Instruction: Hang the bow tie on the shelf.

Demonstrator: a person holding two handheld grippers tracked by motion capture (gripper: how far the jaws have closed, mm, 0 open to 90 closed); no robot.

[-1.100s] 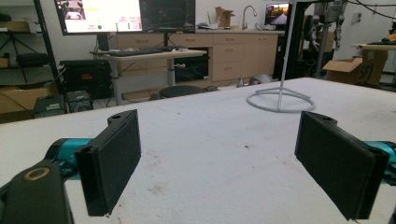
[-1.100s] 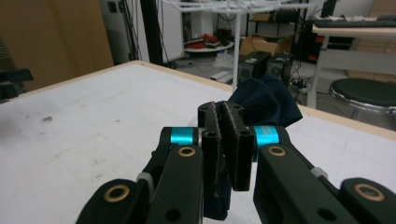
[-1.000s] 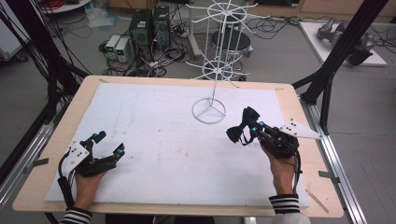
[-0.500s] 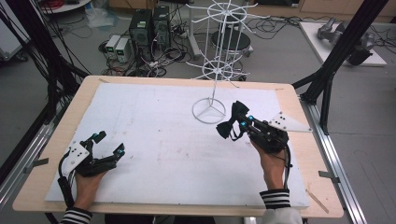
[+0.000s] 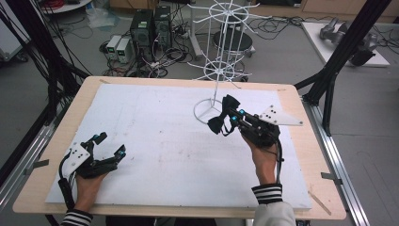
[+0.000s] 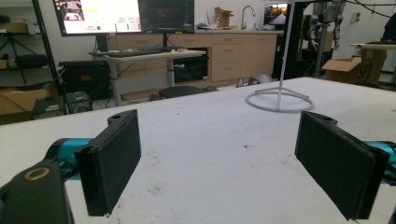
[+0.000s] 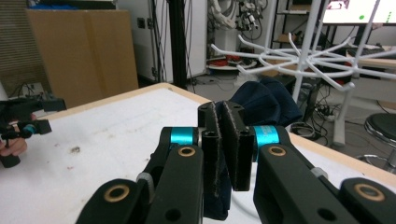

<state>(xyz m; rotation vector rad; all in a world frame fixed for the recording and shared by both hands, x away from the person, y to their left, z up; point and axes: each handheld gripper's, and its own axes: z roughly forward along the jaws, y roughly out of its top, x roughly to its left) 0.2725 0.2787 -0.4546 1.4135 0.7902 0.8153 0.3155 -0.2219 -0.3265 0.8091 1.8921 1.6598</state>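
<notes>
Your right gripper (image 5: 229, 118) is squeezed tight on a dark bow-shaped cloth (image 5: 221, 115), maybe a bow tie. You hold it up off the table (image 5: 155, 136), just beside the foot of the white wire rack (image 5: 219, 70) near the far edge. Picking up is done. Hanging it on 1 of the rack's hooks is left. Your left gripper (image 5: 109, 143) rests wide open and empty by the near left corner.

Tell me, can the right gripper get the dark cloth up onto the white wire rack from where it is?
Probably yes. The right gripper, jaws shut on the dark cloth, sits beside the white wire rack, with nothing between them. The hooks are above it, so it must lift.
</notes>
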